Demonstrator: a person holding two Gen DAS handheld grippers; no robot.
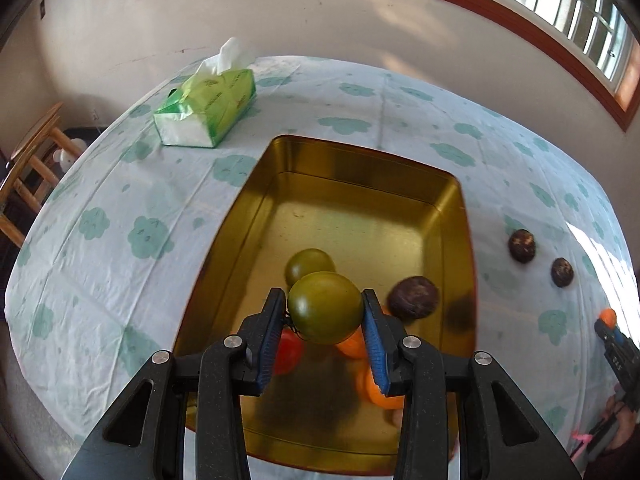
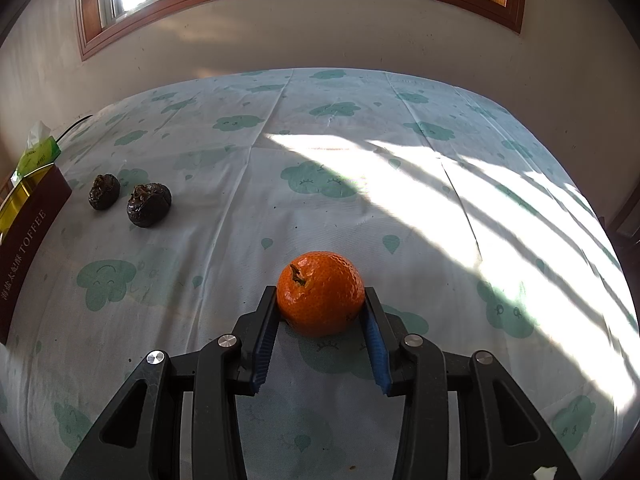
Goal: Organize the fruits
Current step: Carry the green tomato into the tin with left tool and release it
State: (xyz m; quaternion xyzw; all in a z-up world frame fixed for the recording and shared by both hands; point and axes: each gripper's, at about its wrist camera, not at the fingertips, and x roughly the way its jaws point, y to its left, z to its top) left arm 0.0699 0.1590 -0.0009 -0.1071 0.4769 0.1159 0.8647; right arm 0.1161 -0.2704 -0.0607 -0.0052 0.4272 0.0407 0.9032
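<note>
My left gripper (image 1: 325, 308) is shut on a green tomato (image 1: 325, 307) and holds it above the gold tin box (image 1: 360, 168). In the tin lie another green tomato (image 1: 306, 265), a dark brown fruit (image 1: 414, 297), a red fruit (image 1: 287, 351) and orange fruits (image 1: 380, 394). My right gripper (image 2: 321, 300) is shut on an orange tangerine (image 2: 320, 294) that rests on the tablecloth. Two dark brown fruits (image 2: 149, 204) (image 2: 104, 191) lie on the cloth right of the tin, also seen in the left wrist view (image 1: 521, 245) (image 1: 562, 272). The right gripper (image 1: 608, 318) shows there at the far right.
A green tissue pack (image 1: 208, 110) lies at the table's far left. The tin's dark red side (image 2: 28, 236) stands at the left edge of the right wrist view. A wall with a window lies behind the table. A wooden chair (image 1: 28, 172) stands left of the table.
</note>
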